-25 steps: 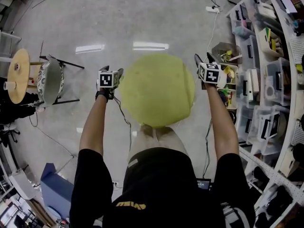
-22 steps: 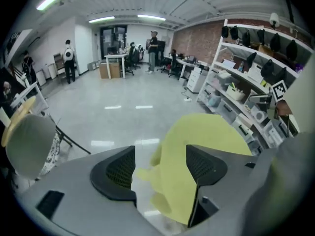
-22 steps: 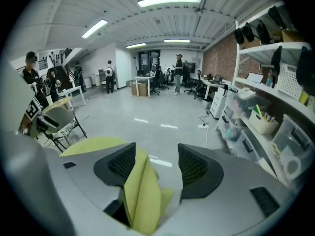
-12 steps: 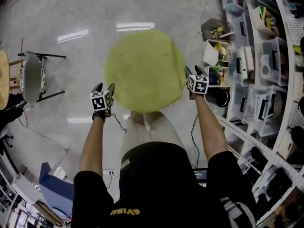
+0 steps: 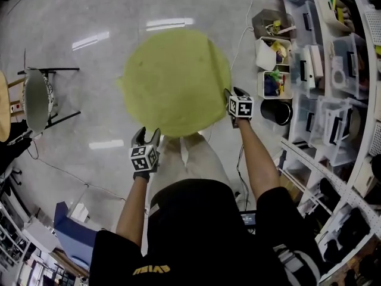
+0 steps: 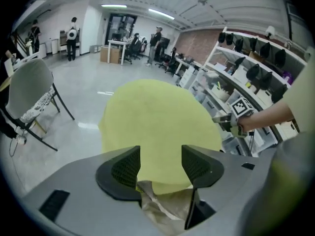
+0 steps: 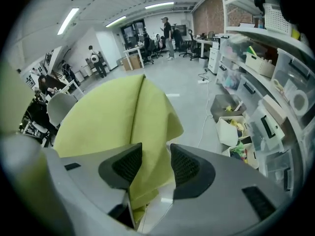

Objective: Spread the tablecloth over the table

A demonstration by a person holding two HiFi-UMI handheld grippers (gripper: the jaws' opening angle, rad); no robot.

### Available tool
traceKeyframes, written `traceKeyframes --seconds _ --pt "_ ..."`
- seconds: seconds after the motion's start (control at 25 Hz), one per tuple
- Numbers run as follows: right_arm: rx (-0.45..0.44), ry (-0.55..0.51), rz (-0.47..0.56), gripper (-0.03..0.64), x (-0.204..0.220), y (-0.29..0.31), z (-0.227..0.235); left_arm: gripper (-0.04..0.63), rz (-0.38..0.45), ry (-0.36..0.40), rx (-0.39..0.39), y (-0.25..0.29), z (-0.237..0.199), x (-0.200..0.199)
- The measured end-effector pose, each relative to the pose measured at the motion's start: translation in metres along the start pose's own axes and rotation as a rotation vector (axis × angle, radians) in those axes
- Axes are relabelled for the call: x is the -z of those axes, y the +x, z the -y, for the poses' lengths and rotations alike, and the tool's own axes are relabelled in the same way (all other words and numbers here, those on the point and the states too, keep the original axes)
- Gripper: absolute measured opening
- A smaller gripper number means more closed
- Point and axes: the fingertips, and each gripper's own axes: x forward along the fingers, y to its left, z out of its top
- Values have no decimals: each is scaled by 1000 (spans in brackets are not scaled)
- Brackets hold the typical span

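Cloth (image 5: 175, 82) draped the tabletop; right claw (image 5: 234, 92) was closing round its hem, not yet pinching, left claw (image 5: 147, 134) narrowing, empty, at the near edge, likely to tug it even

Bright, even indoor light throughout. Ceiling strip lights (image 6: 114, 6) show in both gripper views, and in the head view their white glare streaks lie on the polished grey floor (image 5: 101, 88). Shadows are faint and soft. The yellow-green tablecloth (image 5: 175, 82) is evenly lit, with one fold edge darker in the right gripper view. All three views are wide-angle: the shelves (image 5: 309, 161) bow along the head view's right edge, and both gripper views sit inside a dark rounded border. Soft, unfocused yellowish smears fill the right gripper view's left edge and the left gripper view's lower right corner.
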Motion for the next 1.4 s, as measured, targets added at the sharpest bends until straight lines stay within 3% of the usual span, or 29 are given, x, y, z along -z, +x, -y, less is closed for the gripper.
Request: traceKeyframes --seconds 0.2,0.36,0.48,0.6,0.8,1.4 --pt "-61 20 7 170 6 0 0 270 -42 40 14 -6 21 22" --pt "-112 36 -9 109 7 0 2 265 -48 31 -3 -1 23 24" --pt "-85 -1 -14 3 4 -2 8 257 -25 23 -28 0 23 15" --pt "-83 -66 -29 2 6 -5 8 253 0 27 -43 -1 30 7" --pt "-85 -86 -41 3 5 -8 10 249 26 36 -49 0 38 -4" --pt "9 -66 -25 3 -11 -24 56 249 45 14 -95 -4 25 -10"
